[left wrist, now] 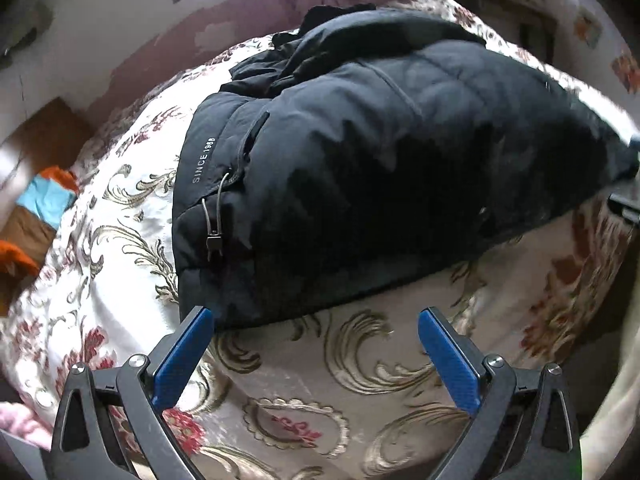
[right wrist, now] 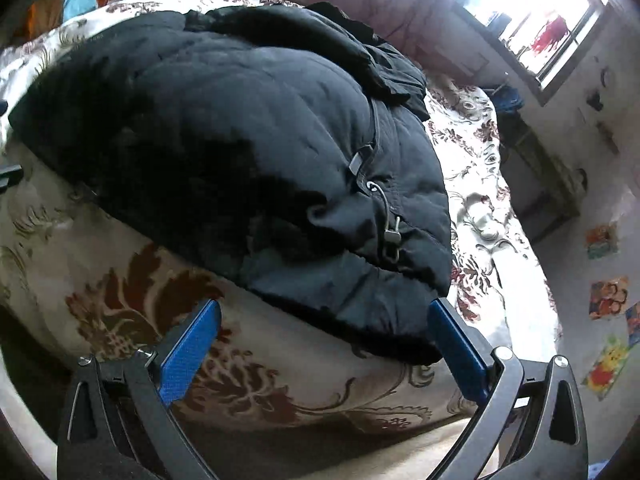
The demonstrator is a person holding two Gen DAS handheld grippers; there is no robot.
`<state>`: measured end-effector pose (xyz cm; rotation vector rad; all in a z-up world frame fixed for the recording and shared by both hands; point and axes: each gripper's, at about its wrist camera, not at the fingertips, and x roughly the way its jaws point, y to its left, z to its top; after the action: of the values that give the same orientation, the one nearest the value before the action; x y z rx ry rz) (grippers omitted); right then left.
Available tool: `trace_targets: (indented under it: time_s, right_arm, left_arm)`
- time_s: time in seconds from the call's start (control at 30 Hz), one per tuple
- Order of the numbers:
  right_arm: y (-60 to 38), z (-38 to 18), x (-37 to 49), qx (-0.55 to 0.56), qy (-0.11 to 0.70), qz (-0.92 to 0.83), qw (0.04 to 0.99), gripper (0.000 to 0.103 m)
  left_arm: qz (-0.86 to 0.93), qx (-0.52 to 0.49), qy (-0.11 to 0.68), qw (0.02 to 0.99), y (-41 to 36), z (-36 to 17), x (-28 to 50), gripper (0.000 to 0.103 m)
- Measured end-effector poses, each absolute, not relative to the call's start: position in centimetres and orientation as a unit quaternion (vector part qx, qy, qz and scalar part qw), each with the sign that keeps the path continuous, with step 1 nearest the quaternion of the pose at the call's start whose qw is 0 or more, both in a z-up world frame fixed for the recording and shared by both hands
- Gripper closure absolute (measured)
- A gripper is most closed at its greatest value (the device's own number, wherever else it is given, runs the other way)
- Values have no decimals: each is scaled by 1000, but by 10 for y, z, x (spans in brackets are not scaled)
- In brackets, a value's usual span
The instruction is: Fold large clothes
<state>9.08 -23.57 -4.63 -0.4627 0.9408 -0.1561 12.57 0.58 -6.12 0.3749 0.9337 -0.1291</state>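
A large black puffer jacket [left wrist: 360, 152] lies spread on a floral bedspread [left wrist: 300, 380], hem toward me, with "SINCE 1988" printed near its left hem corner and a drawcord toggle [left wrist: 214, 236]. My left gripper [left wrist: 316, 320] is open and empty, just short of the jacket's near left hem corner. In the right wrist view the same jacket [right wrist: 240, 140] fills the middle, with another cord toggle [right wrist: 390, 232]. My right gripper [right wrist: 324, 312] is open and empty, its jaws on either side of the jacket's near right hem corner without closing on it.
The bedspread [right wrist: 280, 380] hangs over the near bed edge. Orange, blue and brown cloth [left wrist: 36, 216] lies off the bed's left side. A bright window [right wrist: 532, 20] and a wall with stickers [right wrist: 608, 296] are on the right. Dark clothes [left wrist: 328, 16] lie beyond the jacket.
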Motion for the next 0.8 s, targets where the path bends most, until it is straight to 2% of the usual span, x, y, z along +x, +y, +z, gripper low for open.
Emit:
trace_targets:
  time_s: [0.13,0.27,0.57,0.67,0.8]
  right_arm:
    - [-231,-49,96,-236,444,-92,859,2]
    - [-223,-51,102,-257,420,-103,864,2]
    - [-204,-49,102,-316,296,-125,893,2]
    - [-210,-42,107,-285,274,-122,910,2]
    - [-231,-27,112,-211,255,-98,939,2]
  left_arm:
    - [-50,207,431,877,-3,-71,122,0]
    - [-51,184,429,883,-4,-78,121,0]
    - [-8,190,388,902,-7,-87,115,0]
    - [3,202,355,913,-10,-84,111,0]
    - [0,202,357,912,-10,-88,116,0]
